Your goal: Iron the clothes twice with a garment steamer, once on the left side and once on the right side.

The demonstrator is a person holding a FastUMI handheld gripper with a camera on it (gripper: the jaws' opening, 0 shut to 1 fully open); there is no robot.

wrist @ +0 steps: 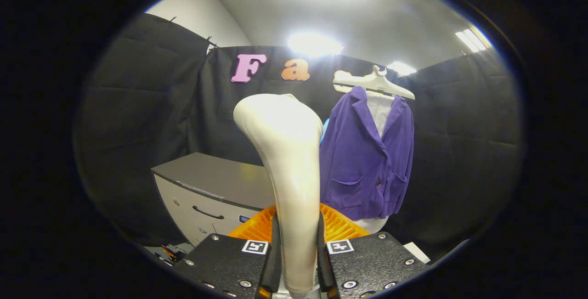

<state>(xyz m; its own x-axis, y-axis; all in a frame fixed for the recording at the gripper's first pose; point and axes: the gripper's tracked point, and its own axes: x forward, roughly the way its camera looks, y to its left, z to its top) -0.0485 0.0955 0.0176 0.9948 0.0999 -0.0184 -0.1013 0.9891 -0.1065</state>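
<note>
Left of the purple jacket (365, 161), a grey cabinet (216, 188) with a drawer handle. Jacket hanging on a white hanger (373, 83), beyond the fingers. Partly covering its left edge, the cream garment steamer (287, 161), upright. Gripper (297, 262) fingers clamped on the steamer handle.

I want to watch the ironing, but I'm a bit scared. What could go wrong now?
1. The tool pinches only the steamer handle's lower end; the heavy head above might tip or slip.
2. The steamer hides part of the purple jacket, so aiming at its left side could be hard.
3. Pushing might swing the jacket on its hanger.
</note>
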